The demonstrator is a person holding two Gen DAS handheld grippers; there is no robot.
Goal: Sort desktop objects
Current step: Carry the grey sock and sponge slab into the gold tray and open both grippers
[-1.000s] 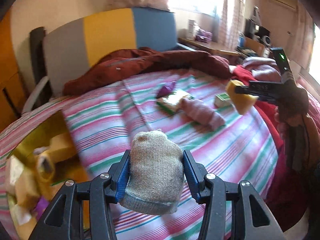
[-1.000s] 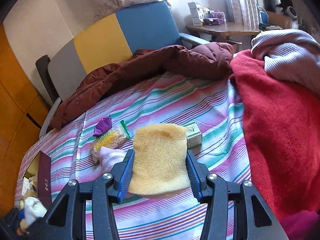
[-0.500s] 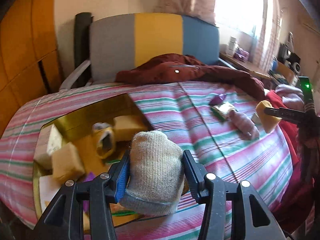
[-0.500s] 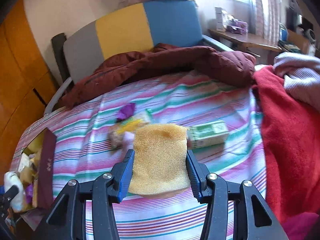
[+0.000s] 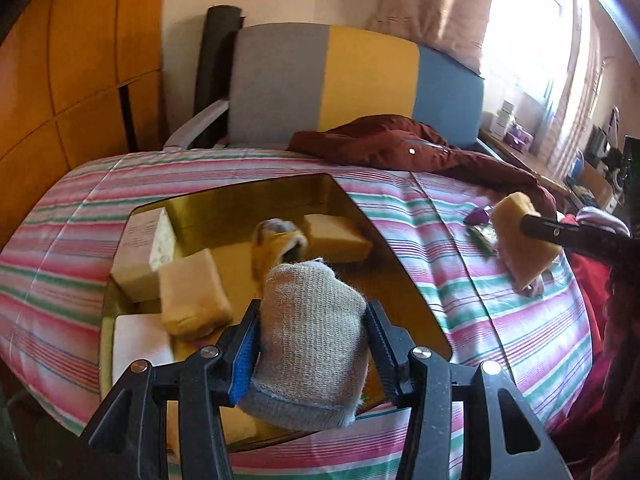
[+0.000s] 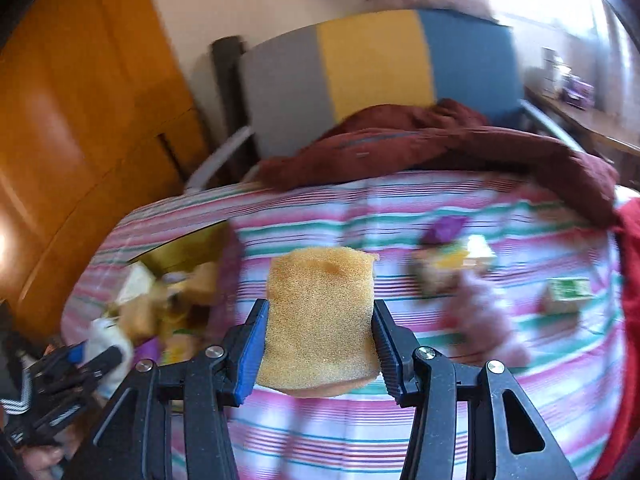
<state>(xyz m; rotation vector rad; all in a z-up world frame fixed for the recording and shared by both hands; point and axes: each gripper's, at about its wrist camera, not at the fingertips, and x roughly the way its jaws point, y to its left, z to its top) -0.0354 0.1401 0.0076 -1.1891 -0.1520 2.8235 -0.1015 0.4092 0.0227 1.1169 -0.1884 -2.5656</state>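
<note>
My left gripper (image 5: 312, 344) is shut on a rolled grey sock (image 5: 310, 344) and holds it above the near part of a gold box (image 5: 240, 204) on the striped bed. The box holds sponges (image 5: 192, 300), a white carton (image 5: 142, 248) and a yellow sock (image 5: 276, 244). My right gripper (image 6: 318, 344) is shut on a yellow sponge (image 6: 320, 316) above the bed, right of the box (image 6: 180, 256). It also shows in the left wrist view (image 5: 520, 236). A pink sock (image 6: 480, 316), a snack packet (image 6: 448, 264), a purple wrapper (image 6: 444, 228) and a green box (image 6: 568, 292) lie on the bed.
A dark red jacket (image 5: 400, 148) lies across the far side of the bed. A grey, yellow and blue chair back (image 5: 352, 80) stands behind it. A red blanket (image 6: 632, 280) is piled at the right. Wooden panels (image 5: 60, 80) line the left wall.
Both grippers have swung left toward the gold box. The left gripper with the grey sock now hangs over the box. The right wrist view is blurred by motion.
</note>
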